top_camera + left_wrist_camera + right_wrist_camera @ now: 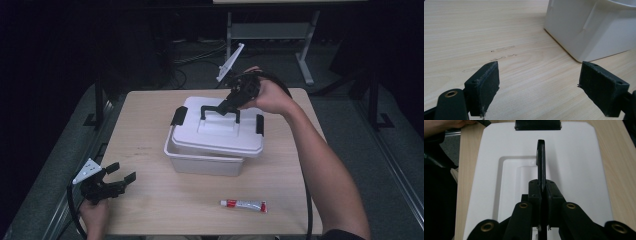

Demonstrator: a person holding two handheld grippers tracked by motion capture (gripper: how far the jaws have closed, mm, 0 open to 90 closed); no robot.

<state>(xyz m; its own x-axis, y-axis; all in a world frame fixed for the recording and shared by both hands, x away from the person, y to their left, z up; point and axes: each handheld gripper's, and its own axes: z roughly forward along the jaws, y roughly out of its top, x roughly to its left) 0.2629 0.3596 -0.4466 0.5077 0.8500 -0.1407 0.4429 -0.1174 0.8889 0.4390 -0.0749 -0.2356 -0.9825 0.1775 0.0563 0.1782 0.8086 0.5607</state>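
On the wooden surface [150, 200] stands a white box [207, 162], and its lid [220, 132] sits tilted and shifted on top. The right tongs [223, 107] pinch the black handle [541, 157] of the lid. The left tongs [121, 176] rest spread near the front left edge, and a small tube [244, 205] lies in front of the box.

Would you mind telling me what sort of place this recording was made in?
Probably a lab or workshop: a bare wooden table on a metal frame, cables trailing across the grey floor, and another metal-legged bench behind.

Your raised lid [220, 131] hides the box [202, 162] interior; the tube [244, 205] label is too small to read.
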